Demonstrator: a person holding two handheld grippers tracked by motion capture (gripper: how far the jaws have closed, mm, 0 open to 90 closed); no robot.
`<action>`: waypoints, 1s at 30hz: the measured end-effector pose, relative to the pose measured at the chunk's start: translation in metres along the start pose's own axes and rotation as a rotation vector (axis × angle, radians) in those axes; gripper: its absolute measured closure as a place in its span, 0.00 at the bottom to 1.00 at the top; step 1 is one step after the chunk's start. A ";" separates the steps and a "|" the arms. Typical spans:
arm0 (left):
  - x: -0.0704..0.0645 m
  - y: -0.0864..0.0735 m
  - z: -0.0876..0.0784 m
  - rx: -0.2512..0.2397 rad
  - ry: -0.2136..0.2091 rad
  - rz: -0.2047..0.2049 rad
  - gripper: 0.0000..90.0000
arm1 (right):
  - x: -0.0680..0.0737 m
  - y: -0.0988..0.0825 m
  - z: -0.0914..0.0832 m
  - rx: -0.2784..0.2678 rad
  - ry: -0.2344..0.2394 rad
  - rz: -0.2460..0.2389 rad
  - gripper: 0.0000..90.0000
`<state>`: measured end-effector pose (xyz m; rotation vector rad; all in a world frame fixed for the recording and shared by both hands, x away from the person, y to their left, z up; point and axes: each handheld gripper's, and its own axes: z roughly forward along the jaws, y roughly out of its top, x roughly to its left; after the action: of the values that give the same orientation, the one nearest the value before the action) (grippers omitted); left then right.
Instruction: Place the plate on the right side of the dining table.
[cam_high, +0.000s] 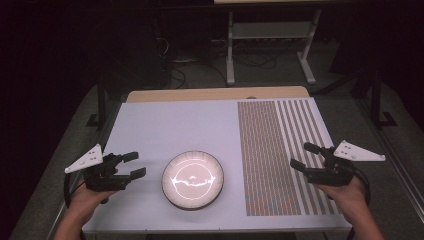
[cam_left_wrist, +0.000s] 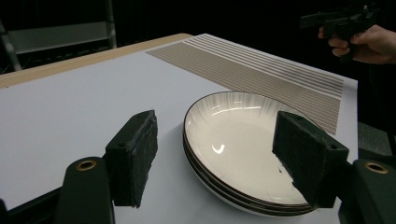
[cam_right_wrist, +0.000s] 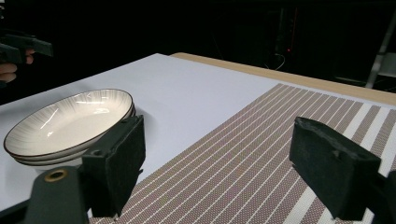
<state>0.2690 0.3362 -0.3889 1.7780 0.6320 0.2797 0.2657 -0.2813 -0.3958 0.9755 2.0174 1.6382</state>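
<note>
A stack of white dark-rimmed plates (cam_high: 193, 179) sits near the front middle of the white table (cam_high: 170, 125). In the left gripper view the plates (cam_left_wrist: 238, 140) lie just beyond the open jaws. My left gripper (cam_high: 134, 165) hovers to the left of the stack, open and holding nothing. My right gripper (cam_high: 305, 156) is held over the striped mat (cam_high: 280, 150) at the right, open and holding nothing. The right gripper view has the plates (cam_right_wrist: 70, 123) at its left, past my left jaw, and the mat (cam_right_wrist: 243, 154) under the jaws.
The striped brown-and-white mat covers the right part of the table. A wooden strip (cam_high: 215, 94) runs along the far edge. Beyond it stand a metal frame (cam_high: 270, 35) and cables on the dark floor.
</note>
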 end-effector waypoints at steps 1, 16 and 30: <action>0.000 0.000 0.000 0.000 0.005 -0.006 0.33 | 0.000 0.000 0.000 0.000 -0.001 0.000 0.19; 0.006 0.003 -0.001 0.008 0.000 -0.059 0.41 | 0.000 0.000 0.000 0.008 0.008 0.003 0.23; 0.006 0.004 -0.002 0.013 0.017 -0.054 0.41 | 0.002 0.002 0.000 0.010 0.016 -0.003 0.25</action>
<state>0.2739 0.3403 -0.3857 1.7698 0.6944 0.2545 0.2645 -0.2798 -0.3937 0.9653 2.0389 1.6407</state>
